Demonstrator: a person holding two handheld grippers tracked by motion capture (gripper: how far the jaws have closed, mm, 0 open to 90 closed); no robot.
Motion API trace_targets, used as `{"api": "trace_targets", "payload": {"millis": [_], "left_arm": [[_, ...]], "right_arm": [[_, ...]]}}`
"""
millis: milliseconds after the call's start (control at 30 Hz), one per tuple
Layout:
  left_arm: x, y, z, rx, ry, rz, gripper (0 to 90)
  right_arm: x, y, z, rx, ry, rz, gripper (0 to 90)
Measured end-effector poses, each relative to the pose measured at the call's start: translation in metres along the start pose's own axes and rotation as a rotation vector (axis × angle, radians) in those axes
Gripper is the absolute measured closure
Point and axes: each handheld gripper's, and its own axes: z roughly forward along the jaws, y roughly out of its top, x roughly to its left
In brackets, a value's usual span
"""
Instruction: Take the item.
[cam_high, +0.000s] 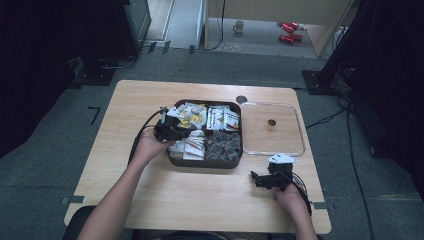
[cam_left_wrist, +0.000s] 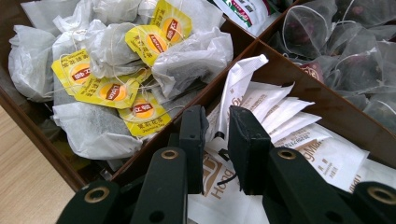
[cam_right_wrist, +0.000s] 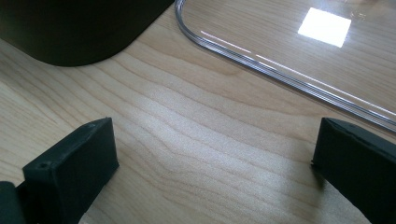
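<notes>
A dark brown compartment box (cam_high: 205, 163) sits mid-table, filled with tea bags and sachets. My left gripper (cam_high: 167, 131) reaches into its near-left compartment. In the left gripper view the jaws (cam_left_wrist: 217, 123) stand close together on a white paper sachet (cam_left_wrist: 238, 88), whose end rises tilted between them. Yellow-tagged tea bags (cam_left_wrist: 140, 51) fill the compartment to the left. My right gripper (cam_high: 261, 179) rests low over the bare table near the front right, open (cam_right_wrist: 210, 154) with nothing between its jaws.
A clear plastic lid (cam_high: 272, 129) lies flat to the right of the box; its rim (cam_right_wrist: 280, 74) runs just ahead of the right gripper, beside the box's corner (cam_right_wrist: 70, 28). Mesh pyramid bags (cam_left_wrist: 345, 51) fill the near-right compartment.
</notes>
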Motion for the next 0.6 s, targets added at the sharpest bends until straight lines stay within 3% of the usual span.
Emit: {"api": "trace_targets", "payload": {"millis": [333, 600], "left_arm": [[-0.0024, -0.0005, 0.0075, 0.022, 0.007, 0.024, 78.9], [-0.0007, -0.0007, 0.0076, 0.021, 0.000, 0.014, 88.4]], "right_arm": [[0.0003, -0.0004, -0.0005, 0.002, 0.002, 0.000, 0.0], [0.0003, -0.0004, -0.0005, 0.002, 0.002, 0.000, 0.0]]}}
